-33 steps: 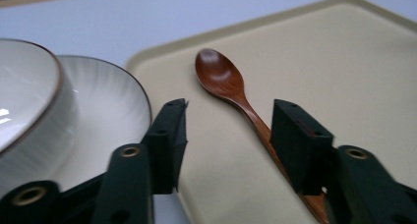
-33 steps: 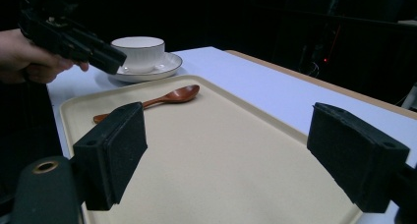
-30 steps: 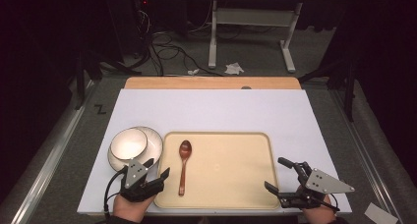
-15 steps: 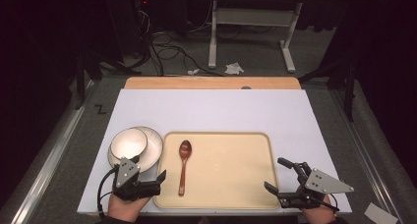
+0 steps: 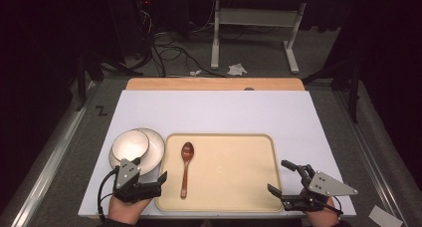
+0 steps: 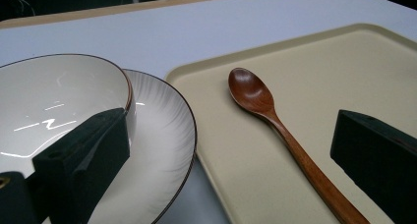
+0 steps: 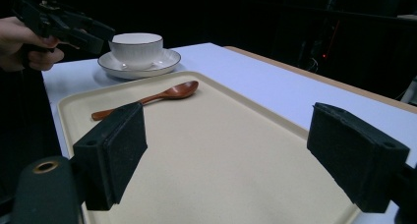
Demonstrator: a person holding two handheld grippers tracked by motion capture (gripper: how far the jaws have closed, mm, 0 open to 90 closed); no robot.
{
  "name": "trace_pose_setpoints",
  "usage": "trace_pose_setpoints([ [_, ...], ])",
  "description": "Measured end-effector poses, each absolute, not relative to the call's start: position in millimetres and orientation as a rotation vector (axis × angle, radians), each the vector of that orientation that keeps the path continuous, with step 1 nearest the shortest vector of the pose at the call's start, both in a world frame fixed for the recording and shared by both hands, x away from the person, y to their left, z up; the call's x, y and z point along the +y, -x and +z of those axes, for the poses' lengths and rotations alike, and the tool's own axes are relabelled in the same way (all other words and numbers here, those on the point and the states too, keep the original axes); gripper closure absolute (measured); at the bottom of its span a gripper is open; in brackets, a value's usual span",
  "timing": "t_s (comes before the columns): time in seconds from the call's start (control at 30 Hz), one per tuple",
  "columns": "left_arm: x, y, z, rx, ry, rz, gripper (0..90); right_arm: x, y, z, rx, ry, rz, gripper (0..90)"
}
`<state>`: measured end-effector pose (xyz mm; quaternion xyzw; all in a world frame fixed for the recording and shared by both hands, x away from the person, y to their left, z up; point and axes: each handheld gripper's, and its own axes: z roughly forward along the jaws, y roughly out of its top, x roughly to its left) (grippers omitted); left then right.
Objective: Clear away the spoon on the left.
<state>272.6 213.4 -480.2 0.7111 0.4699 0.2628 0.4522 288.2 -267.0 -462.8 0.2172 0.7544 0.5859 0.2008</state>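
Hovering L gripper (image 5: 158, 180) by tray (image 5: 249, 197) edge, prob. clear.

Tray (image 5: 234, 187) taken as landmark, sitting on the table (image 5: 219, 112) at its near edge. Spoon (image 5: 185, 168) lies in the tray's left part, bowl end away from the person; bowl (image 5: 130, 145) sits in a saucer (image 5: 155, 148) just left of the tray, saucer rim beside the tray's edge. Left gripper (image 5: 152, 183) sits at the tray's near left corner, right gripper (image 5: 284, 179) at its near right corner.
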Motion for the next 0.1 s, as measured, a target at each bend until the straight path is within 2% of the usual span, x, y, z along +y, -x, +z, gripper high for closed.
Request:
trace_pose_setpoints([
  [0.1,214.7,-273.2,-480.0,1.158,-1.761,0.649,8.9,-266.9,-289.4,-464.0,2.108,-0.617,1.625,16.2],
])
